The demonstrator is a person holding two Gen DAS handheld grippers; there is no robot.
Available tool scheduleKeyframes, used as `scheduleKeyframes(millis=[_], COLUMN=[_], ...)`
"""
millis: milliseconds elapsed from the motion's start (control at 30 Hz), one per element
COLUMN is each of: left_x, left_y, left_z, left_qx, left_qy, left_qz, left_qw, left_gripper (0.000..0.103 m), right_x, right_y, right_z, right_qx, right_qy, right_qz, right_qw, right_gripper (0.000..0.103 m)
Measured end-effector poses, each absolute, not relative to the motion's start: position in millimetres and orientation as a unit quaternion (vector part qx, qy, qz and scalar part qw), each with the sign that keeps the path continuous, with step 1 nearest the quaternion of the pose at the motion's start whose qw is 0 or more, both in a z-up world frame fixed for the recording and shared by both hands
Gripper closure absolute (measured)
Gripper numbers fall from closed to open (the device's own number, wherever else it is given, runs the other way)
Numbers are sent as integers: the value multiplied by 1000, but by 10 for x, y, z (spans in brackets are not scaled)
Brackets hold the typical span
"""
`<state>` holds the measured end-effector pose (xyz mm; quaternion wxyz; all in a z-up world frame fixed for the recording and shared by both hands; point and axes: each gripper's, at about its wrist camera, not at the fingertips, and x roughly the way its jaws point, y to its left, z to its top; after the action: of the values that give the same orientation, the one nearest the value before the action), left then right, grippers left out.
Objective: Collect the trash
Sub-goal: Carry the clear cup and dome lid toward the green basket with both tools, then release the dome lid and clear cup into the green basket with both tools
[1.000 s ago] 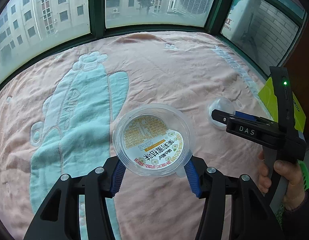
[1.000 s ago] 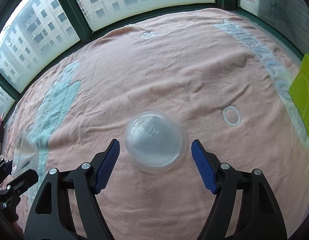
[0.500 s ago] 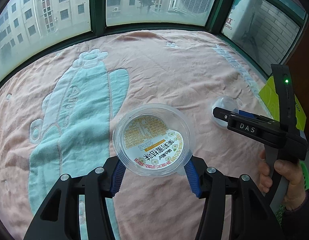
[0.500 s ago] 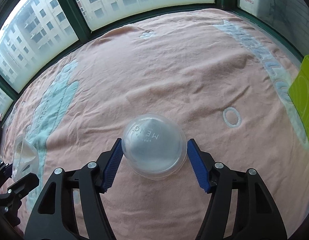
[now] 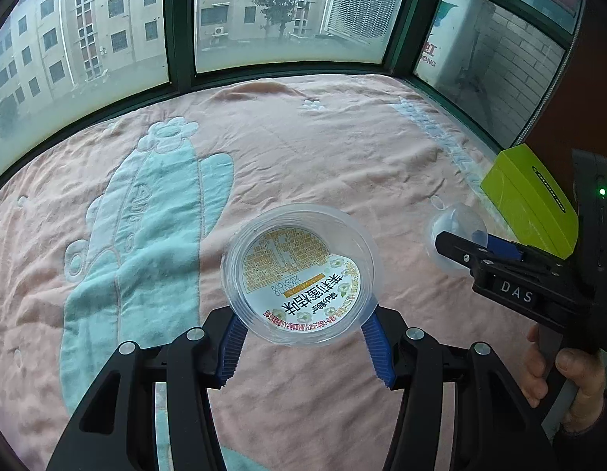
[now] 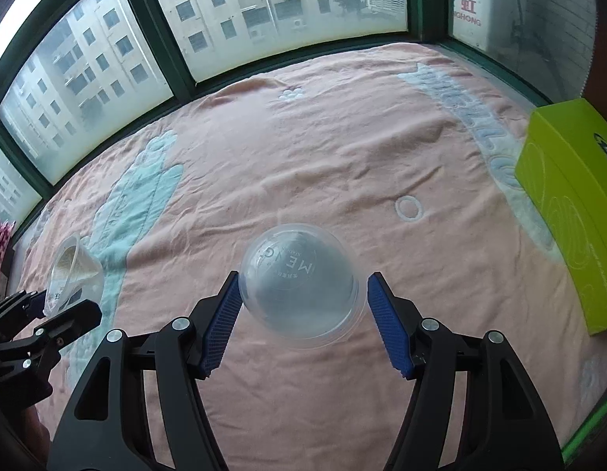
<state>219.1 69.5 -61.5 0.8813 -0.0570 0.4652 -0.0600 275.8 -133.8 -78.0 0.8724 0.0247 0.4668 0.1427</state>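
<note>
**Inspector:** Left gripper (image 5: 301, 347), state?

**Assistant:** Fingers clamped on a clear cup (image 5: 301, 274). The blue pads (image 5: 231, 349) press its wall at both sides. The cup's mouth faces the camera, and a printed label shows through its bottom. It is held above the blanket (image 5: 303, 137).

**Inspector:** Right gripper (image 6: 303, 324)?

**Assistant:** Fingers closed on a clear dome lid (image 6: 299, 286). The left pad touches the dome; the right pad sits at the lid's rim. The dome faces the camera, with "MENG" printed on it. In the left wrist view the lid (image 5: 456, 235) appears at three o'clock of the cup, ahead of the right gripper's black body, which a hand (image 5: 566, 373) holds at the lower right.

**Inspector:** Are the two items apart?

**Assistant:** Yes, well apart. In the right wrist view the cup (image 6: 74, 271) sits at nine o'clock of the lid, at the left gripper's tips.

**Inspector:** Beyond the grippers?

**Assistant:** A pink blanket with a pale green cactus motif (image 5: 146, 235) at ten o'clock of the cup. A green box (image 6: 570, 212) lies on the blanket's right edge, at two o'clock of the lid.

**Inspector:** Farthest?

**Assistant:** Green-framed windows (image 5: 178, 23) at twelve o'clock, with apartment blocks outside.
</note>
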Motion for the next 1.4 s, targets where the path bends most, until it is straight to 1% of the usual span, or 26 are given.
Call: scheduleKeyframes(millis=[467,767,1400], left_x=[1754,1532,1229], left_y=[242,-183,-1072], left_z=[-380,-205,-102], left_qx=[-45,-37,-6], left_qy=[448,435,429], left_qz=[-108,-149,-230], left_qw=[887,887,873], left_gripper=[51,51,51], right_x=[1855,1317,397], right_y=[-1846,-2249,-3176], right_z=[-440,-304,-247], right_qx=[28,44,80], right_qy=[442,431,413], right_qz=[99,58,-54], right_qw=[891,899,906], right_gripper=[38,38,38])
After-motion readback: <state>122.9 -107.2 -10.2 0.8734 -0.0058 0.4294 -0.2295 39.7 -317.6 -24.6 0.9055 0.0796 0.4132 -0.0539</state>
